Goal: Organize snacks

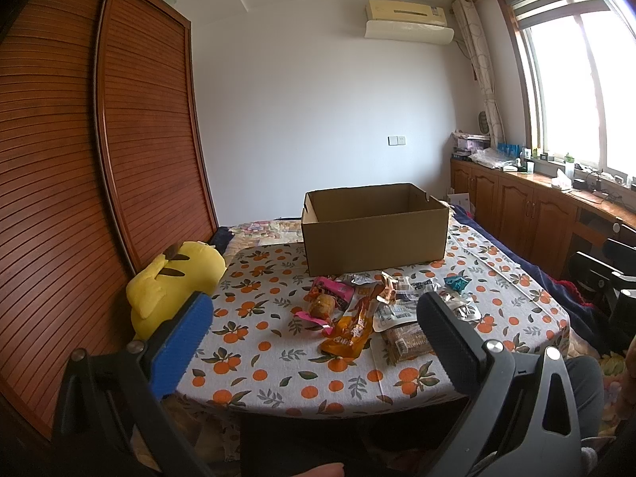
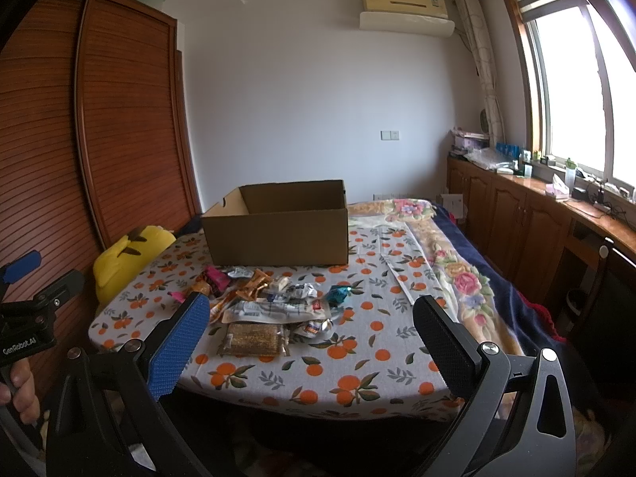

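Both tongs (image 1: 314, 318) (image 2: 310, 316) gape empty before crinkled, colourful snack packets (image 1: 381, 310) heaped together.

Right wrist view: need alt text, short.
An open hand-held gripper hovers over a pile of snack packets on an orange-print tablecloth, with an open cardboard box behind the pile. A yellow plush toy sits at the left beside a wooden wardrobe.

Snack packets (image 2: 270, 310) lay heaped before an open cardboard box (image 2: 278, 234)
Foil, pink, orange and brown wrappers overlapped; the box stood upright just behind
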A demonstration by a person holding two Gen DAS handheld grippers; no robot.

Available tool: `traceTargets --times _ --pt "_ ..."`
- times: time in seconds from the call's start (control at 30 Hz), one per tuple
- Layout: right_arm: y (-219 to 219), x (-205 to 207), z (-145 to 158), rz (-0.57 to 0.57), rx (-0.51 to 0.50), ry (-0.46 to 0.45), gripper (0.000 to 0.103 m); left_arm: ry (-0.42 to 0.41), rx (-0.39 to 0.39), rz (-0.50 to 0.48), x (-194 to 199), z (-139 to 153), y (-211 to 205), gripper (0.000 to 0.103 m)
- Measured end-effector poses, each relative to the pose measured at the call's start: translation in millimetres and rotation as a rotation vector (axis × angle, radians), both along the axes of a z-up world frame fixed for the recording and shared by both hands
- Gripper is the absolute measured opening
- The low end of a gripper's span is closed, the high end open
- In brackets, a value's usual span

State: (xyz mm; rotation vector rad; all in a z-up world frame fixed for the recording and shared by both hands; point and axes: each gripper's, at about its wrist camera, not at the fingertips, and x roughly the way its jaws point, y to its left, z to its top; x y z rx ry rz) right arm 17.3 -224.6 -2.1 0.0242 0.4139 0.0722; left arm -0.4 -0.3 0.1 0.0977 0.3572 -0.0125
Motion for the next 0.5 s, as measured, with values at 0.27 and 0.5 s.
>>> traceTargets --times 0.27,0.5 --pt "-3.3 2.8 -9.3 0.005 0.007 0.017 0.103 0.034 -0.007 -0.003 9.4 -13.2 4.2 0.103" --pt "-1.0 19.5 -26.8 0.052 0.005 0.077 0.103 0.103 -0.014 -0.005 24.4 -37.4 4.6 0.103"
